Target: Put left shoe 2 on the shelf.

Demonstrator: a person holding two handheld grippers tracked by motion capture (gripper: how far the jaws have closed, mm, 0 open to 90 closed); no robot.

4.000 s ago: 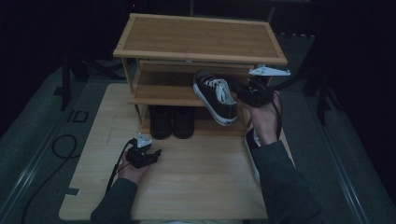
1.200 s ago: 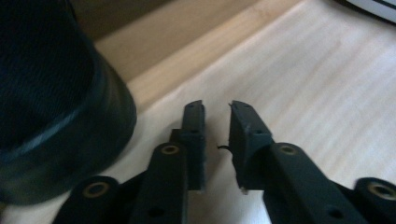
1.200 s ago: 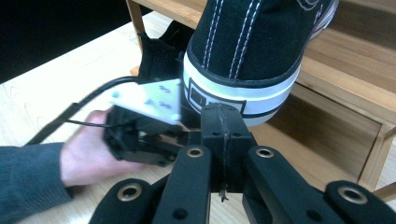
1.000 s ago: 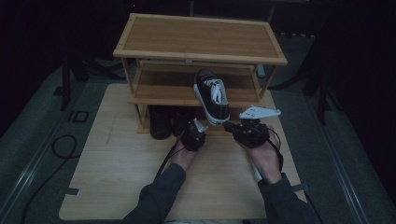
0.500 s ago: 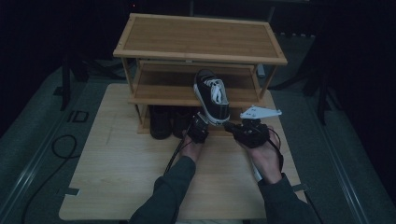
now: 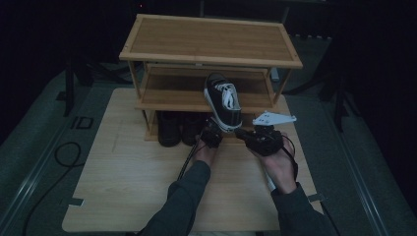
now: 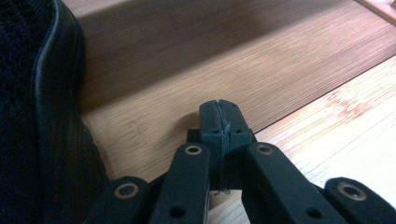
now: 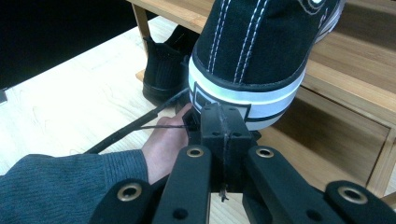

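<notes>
As the sneaker stands now: the black canvas sneaker with white rubber sole and white laces point(image 6: 223, 101) leans steeply on the front edge of the middle shelf point(image 6: 167, 96) of the three-level bamboo shoe rack point(image 6: 211, 59). Its toe is up over the shelf and its heel hangs down in front of the rack.
Right gripper: the right gripper point(image 8: 223, 116) has its jaws closed together, and I see nothing between them. The tips are against the white heel band of the sneaker, from below.
Left gripper: the left gripper point(image 7: 219, 116) is also closed and empty. It points low at the bottom shelf board point(image 7: 196, 60), just beside a pair of dark ankle shoes point(image 6: 169, 129) that stand there.
Step in hand: I judge that the sneaker is being placed on the middle shelf, and it is not yet flat.
Next move: it seems the heel must be lifted and pushed forward, so that the sole lies fully on the shelf.
Care needed: the sneaker balances on an edge and can slip down to the pale wooden tabletop point(image 6: 123, 172) if the push goes sideways.
</notes>
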